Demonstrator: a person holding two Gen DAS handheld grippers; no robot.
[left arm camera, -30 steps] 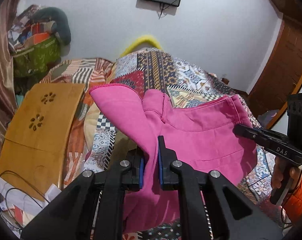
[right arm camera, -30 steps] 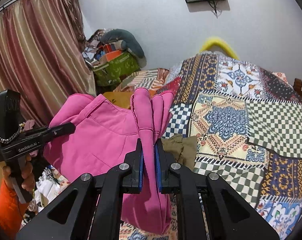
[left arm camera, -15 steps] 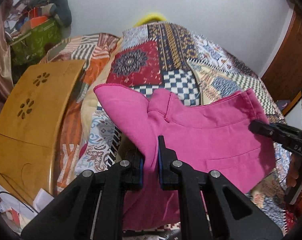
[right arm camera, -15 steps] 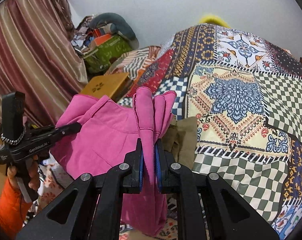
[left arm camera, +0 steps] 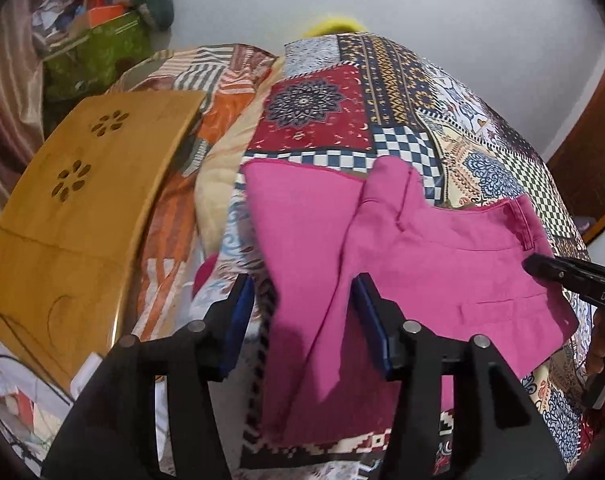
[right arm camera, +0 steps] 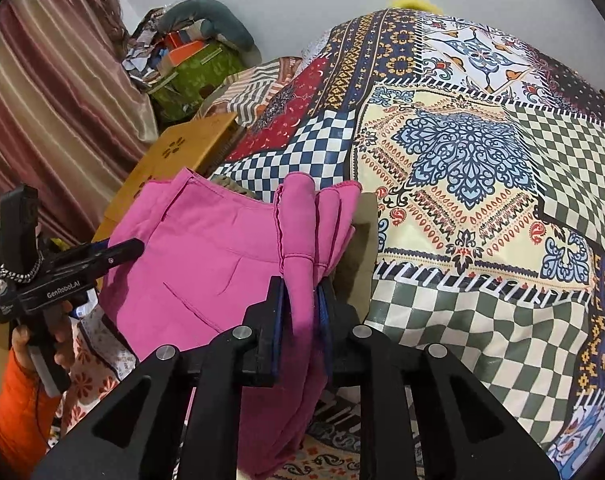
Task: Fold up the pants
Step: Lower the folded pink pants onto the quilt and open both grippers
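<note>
The pink pants [left arm camera: 422,264] lie folded on the patchwork bedspread [left arm camera: 382,92] near its front edge. My left gripper [left arm camera: 302,300] is open, its blue pads either side of the left end of the pants, not clamping the cloth. My right gripper [right arm camera: 300,296] is shut on a bunched fold of the pink pants [right arm camera: 206,264] at their other end. The right gripper also shows at the right edge of the left wrist view [left arm camera: 562,272]. The left gripper shows at the left of the right wrist view [right arm camera: 114,252].
A wooden lap table [left arm camera: 82,200] lies left of the bed. A green bag with clutter [left arm camera: 98,52] stands against the wall. A striped curtain [right arm camera: 50,92] hangs at left. An olive cloth [right arm camera: 362,252] lies under the pants. The bedspread [right arm camera: 482,160] stretches beyond.
Both grippers have lowered the pants onto the bed. My left gripper has opened and let go of the cloth. The right gripper stays shut on it.
</note>
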